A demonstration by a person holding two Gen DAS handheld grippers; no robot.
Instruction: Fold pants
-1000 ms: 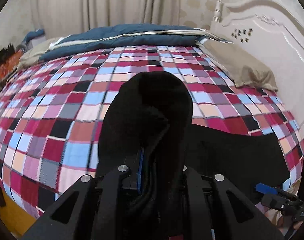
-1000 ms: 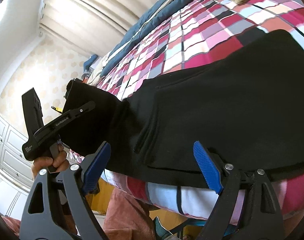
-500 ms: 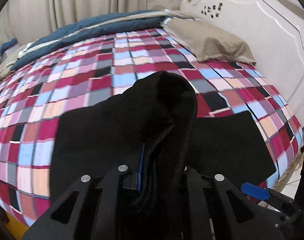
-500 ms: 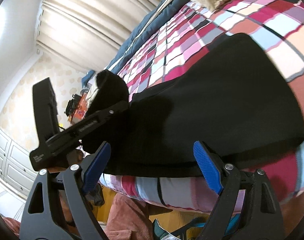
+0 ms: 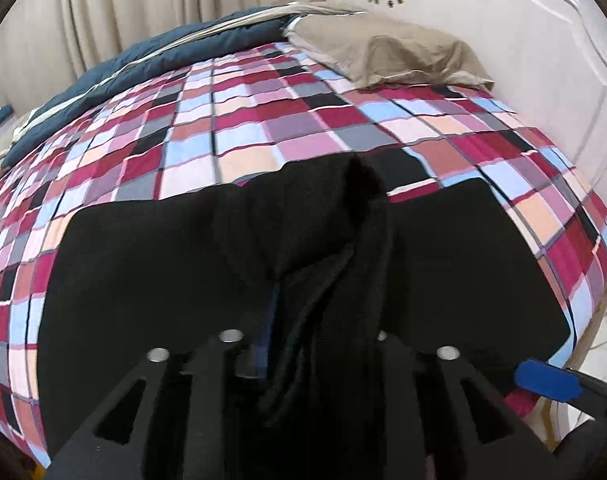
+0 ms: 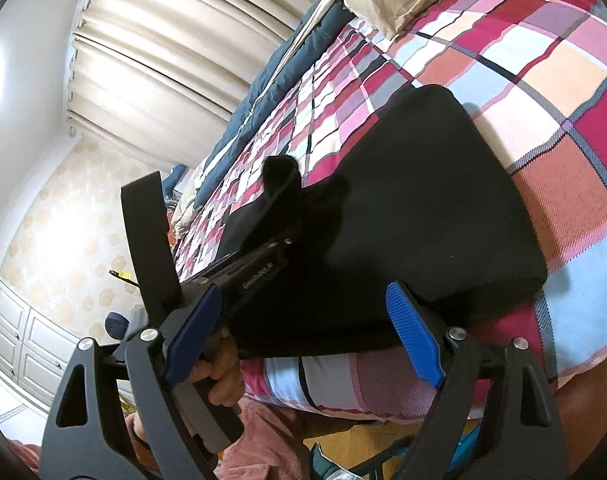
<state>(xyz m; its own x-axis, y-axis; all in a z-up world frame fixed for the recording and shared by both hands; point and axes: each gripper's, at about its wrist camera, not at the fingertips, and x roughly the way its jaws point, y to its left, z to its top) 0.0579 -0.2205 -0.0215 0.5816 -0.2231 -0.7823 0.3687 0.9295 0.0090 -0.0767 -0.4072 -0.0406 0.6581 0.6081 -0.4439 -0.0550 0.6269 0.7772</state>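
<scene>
**Folding black pants: one end carried over the other**

Gripping a bunched end of the black pants (image 5: 151,280), the left gripper (image 5: 323,340) has its fingers clamped tight on the cloth, which rises in a lump above the tips. The rest of the garment lies flat on the checked bedspread (image 5: 263,128) near the bed's front edge, so the lifted end appears meant to be laid across the flat part. The right gripper (image 6: 307,336) hangs at the bed's edge just beside the pants' near hem, its blue-padded fingers (image 6: 415,344) spread wide and holding nothing, probably placed to steady or receive the hem. A tan pillow (image 5: 387,56) lies well apart by the headboard.
</scene>
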